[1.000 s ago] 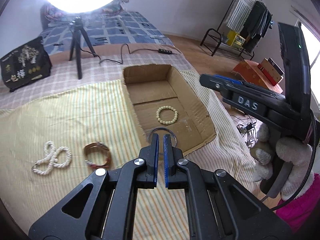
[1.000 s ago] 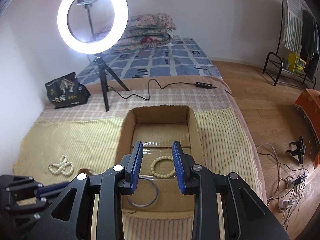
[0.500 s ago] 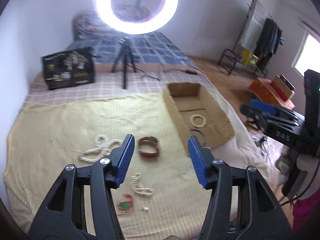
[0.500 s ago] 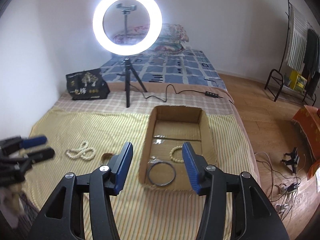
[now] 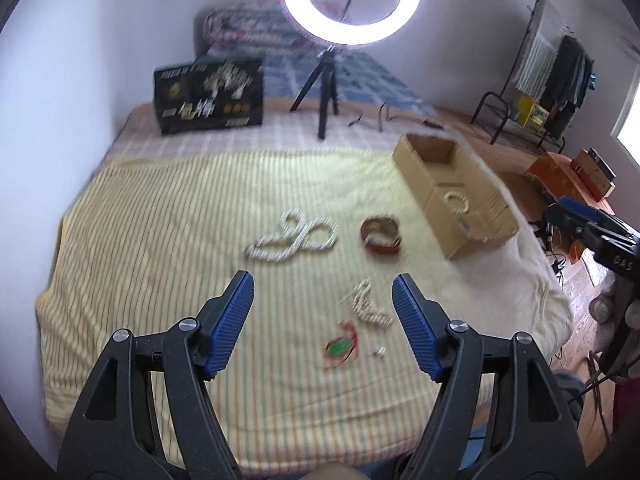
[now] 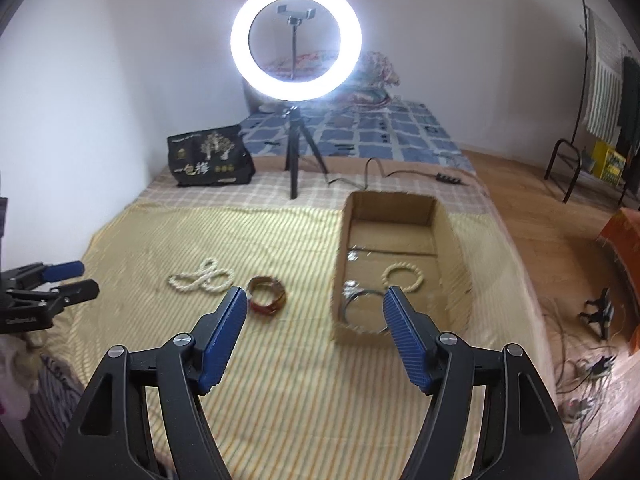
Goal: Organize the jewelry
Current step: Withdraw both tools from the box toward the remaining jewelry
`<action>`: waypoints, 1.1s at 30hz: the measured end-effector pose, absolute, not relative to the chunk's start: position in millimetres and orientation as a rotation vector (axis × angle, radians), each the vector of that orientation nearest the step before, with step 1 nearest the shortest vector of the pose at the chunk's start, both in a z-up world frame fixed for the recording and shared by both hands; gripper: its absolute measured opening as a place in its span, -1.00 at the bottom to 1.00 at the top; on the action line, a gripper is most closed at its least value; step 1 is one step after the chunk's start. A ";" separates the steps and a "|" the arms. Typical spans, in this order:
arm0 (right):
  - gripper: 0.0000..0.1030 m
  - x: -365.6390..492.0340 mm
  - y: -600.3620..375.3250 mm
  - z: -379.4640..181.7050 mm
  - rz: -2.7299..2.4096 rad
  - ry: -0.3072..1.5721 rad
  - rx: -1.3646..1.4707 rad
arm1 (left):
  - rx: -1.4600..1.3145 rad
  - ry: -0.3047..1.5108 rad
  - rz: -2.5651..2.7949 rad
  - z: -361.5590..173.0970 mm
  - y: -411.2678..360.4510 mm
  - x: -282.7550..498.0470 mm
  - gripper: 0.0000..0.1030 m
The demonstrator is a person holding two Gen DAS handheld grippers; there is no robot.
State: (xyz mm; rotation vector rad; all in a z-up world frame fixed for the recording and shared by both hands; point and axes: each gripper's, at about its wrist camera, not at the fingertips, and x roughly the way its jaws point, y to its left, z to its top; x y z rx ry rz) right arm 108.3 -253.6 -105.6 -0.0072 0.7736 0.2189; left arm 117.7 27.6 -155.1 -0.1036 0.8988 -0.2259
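Left wrist view: we find the left hand-held gripper [image 5: 323, 304] spread wide and holding nothing, above the striped yellow blanket [image 5: 160, 240] on the bed. Between its fingers lie a small bead strand [image 5: 370, 307] and a green pendant on red cord [image 5: 339, 347]. Farther off lie a looped white bead necklace [image 5: 292, 237] and a brown bangle [image 5: 381, 235]. The cardboard box [image 5: 452, 236] stands to the right, a pale bead bracelet [image 5: 456, 201] inside.

Right wrist view: we find the right hand-held gripper [image 6: 312, 320] likewise wide and empty. The box [image 6: 340, 280] holds the bead bracelet [image 6: 403, 277] and a thin metal ring [image 6: 362, 308]. The necklace [image 6: 202, 277] and bangle [image 6: 266, 300] lie on the blanket left of it. A ring light [image 6: 296, 40] stands behind.
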 end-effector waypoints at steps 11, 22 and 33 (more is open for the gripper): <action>0.37 98.0 -223.1 -147.9 0.320 0.911 -0.088 | -0.093 1.010 -0.218 -201.7 38.6 101.6 0.20; 0.37 101.6 -185.5 -186.4 0.496 1.018 -0.139 | -0.094 1.132 -0.384 -244.9 12.6 98.7 -0.14; 0.10 123.5 -161.1 -229.8 0.585 1.144 -0.176 | 0.008 1.193 -0.406 -279.2 -5.7 121.9 -0.20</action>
